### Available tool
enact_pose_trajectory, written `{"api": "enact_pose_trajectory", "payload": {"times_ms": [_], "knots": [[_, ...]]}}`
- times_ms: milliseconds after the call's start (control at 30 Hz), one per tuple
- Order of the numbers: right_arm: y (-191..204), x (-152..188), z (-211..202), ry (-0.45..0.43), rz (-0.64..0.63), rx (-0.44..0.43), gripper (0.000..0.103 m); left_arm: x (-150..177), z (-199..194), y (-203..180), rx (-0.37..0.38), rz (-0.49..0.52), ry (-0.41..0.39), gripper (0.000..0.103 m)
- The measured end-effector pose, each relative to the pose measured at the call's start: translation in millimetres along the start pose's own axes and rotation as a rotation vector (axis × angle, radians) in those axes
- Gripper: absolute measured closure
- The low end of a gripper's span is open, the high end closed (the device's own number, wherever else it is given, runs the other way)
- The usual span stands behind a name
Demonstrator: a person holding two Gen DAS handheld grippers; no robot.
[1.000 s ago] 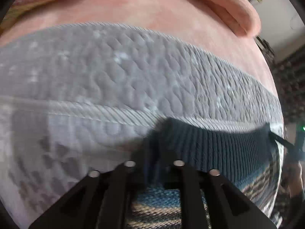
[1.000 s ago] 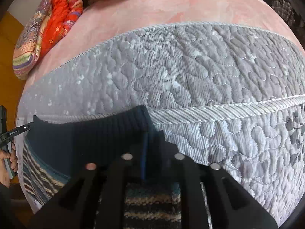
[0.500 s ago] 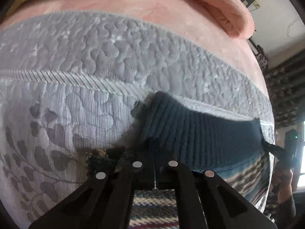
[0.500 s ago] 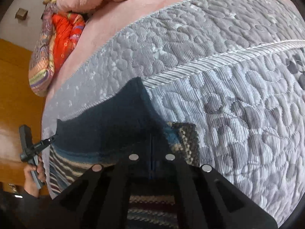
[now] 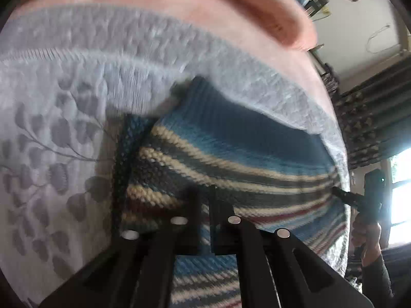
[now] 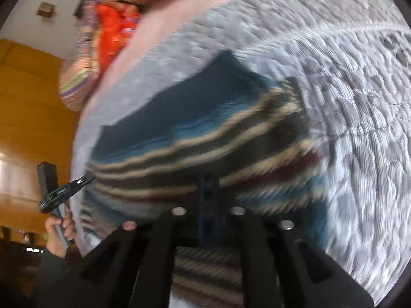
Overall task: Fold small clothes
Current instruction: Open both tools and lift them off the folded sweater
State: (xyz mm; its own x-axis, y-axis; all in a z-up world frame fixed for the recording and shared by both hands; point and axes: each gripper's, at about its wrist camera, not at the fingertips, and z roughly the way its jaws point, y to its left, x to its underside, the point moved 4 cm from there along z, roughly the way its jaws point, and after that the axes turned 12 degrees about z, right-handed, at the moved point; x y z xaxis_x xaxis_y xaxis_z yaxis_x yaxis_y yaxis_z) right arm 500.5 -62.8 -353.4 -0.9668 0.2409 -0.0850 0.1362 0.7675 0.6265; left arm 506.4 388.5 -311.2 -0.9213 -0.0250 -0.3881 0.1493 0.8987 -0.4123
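Spread over a grey quilted bedcover (image 5: 59, 133), with a pink blanket (image 6: 164, 25) behind. Lay flat there: striped knit sweater (image 5: 231, 159), navy hem farthest away, probably mid-fold. Pinched one edge each, likely to carry it over evenly: left gripper (image 5: 204, 218) clamped on the knit, right gripper (image 6: 209, 200) clamped likewise, both held low, pointing forward.

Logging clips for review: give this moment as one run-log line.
step: mid-fold | left gripper: shut on striped knit sweater | right gripper: shut on sweater | surface: grey quilted bedspread | frames blurred
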Motion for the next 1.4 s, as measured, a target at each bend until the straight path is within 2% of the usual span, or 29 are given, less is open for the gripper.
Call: {"api": "enact_pose_trajectory", "payload": {"times_ms": [100, 200, 267, 300, 333, 400, 433, 467, 533, 633, 667, 700, 733, 833, 867, 900, 933, 967, 1033, 1067, 1100, 1133, 1200, 1300, 1400], "knots": [[23.7, 42.7, -5.2, 0.037, -0.056, -0.061, 0.095, 23.3, -29.2, -28.5, 0.093, 0.066, -0.040, 0.098], [31.0, 84.6, 17.4, 0.103, -0.092, -0.056, 0.095, 60.4, -22.4, -43.8, 0.124, 0.092, 0.003, 0.098], [26.1, 93.8, 37.6, 0.120, -0.090, -0.002, 0.098, 79.2, -4.4, -32.4, 0.071, 0.054, 0.043, 0.098], [19.5, 95.5, 46.9, 0.115, -0.091, 0.040, 0.103, 80.0, 3.1, -32.3, 0.057, 0.036, 0.050, 0.099], [15.6, 97.0, 49.7, 0.106, -0.095, 0.055, 0.103, 85.2, 8.8, -21.1, 0.059, 0.004, 0.044, 0.101], [17.7, 97.7, 38.4, 0.098, -0.080, 0.046, 0.099, 88.9, -1.9, -17.2, 0.113, -0.076, 0.003, 0.101], [20.4, 99.7, 26.9, 0.084, -0.093, 0.039, 0.096, 88.8, -13.0, -22.2, 0.152, -0.079, -0.033, 0.093], [20.9, 102.5, 12.9, 0.064, -0.106, 0.034, 0.096, 89.4, -20.7, -24.6, 0.181, -0.077, -0.053, 0.089], [2.6, 109.3, -21.1, 0.019, -0.078, 0.018, 0.096, 96.9, -30.2, -28.5, 0.196, -0.059, -0.063, 0.089], [-43.7, 103.4, -49.0, -0.051, 0.014, 0.060, 0.096, 112.2, -20.0, -11.7, 0.124, -0.060, -0.011, 0.088], [-63.5, 101.8, -55.2, -0.069, 0.054, 0.087, 0.097, 116.6, -17.8, -3.8, 0.119, -0.066, -0.004, 0.091], [-84.6, 100.2, -57.3, -0.081, 0.105, 0.119, 0.103, 118.4, -13.7, 1.6, 0.116, -0.074, 0.002, 0.097], [-98.0, 100.0, -55.3, -0.072, 0.133, 0.118, 0.103, 119.3, -10.8, 6.6, 0.114, -0.082, 0.003, 0.099], [-117.4, 101.1, -58.3, -0.057, 0.190, 0.041, 0.103, 127.6, -17.9, 13.1, 0.141, -0.109, 0.007, 0.101], [-114.2, 101.3, -63.2, -0.065, 0.196, 0.007, 0.099, 126.7, -22.2, 13.4, 0.150, -0.110, 0.014, 0.100], [-111.5, 102.0, -73.8, -0.084, 0.197, -0.026, 0.097, 128.6, -21.4, 10.8, 0.160, -0.108, 0.015, 0.096], [-113.6, 102.0, -86.0, -0.106, 0.196, -0.027, 0.097, 128.7, -26.6, 9.5, 0.176, -0.106, 0.012, 0.080], [-113.9, 102.3, -95.7, -0.122, 0.193, -0.020, 0.097, 127.1, -39.5, 10.0, 0.192, -0.102, -0.006, 0.060], [-103.5, 107.4, -113.8, -0.164, 0.122, 0.042, 0.092, 122.1, -55.9, 13.4, 0.207, -0.107, -0.042, 0.051], [-85.3, 115.7, -121.2, -0.178, 0.020, 0.086, 0.087, 119.3, -67.1, 18.8, 0.203, -0.119, -0.056, 0.049], [-68.9, 124.3, -118.7, -0.182, -0.055, 0.124, 0.074, 114.7, -72.0, 23.0, 0.198, -0.122, -0.065, 0.048], [-42.9, 130.6, -111.1, -0.189, -0.161, 0.189, 0.058, 110.5, -77.2, 27.7, 0.182, -0.120, -0.069, 0.040], [-1.6, 160.1, -94.2, -0.206, -0.386, 0.342, 0.044, 101.7, -86.6, 43.5, 0.110, -0.112, -0.071, 0.029], [46.1, 213.6, -55.1, -0.206, -0.670, 0.489, 0.041, 88.7, -85.7, 67.3, 0.087, -0.150, -0.033, 0.028], [84.7, 264.3, -12.9, -0.178, -0.865, 0.527, 0.036, 76.4, -77.7, 90.5, 0.068, -0.189, -0.007, 0.028]]}}
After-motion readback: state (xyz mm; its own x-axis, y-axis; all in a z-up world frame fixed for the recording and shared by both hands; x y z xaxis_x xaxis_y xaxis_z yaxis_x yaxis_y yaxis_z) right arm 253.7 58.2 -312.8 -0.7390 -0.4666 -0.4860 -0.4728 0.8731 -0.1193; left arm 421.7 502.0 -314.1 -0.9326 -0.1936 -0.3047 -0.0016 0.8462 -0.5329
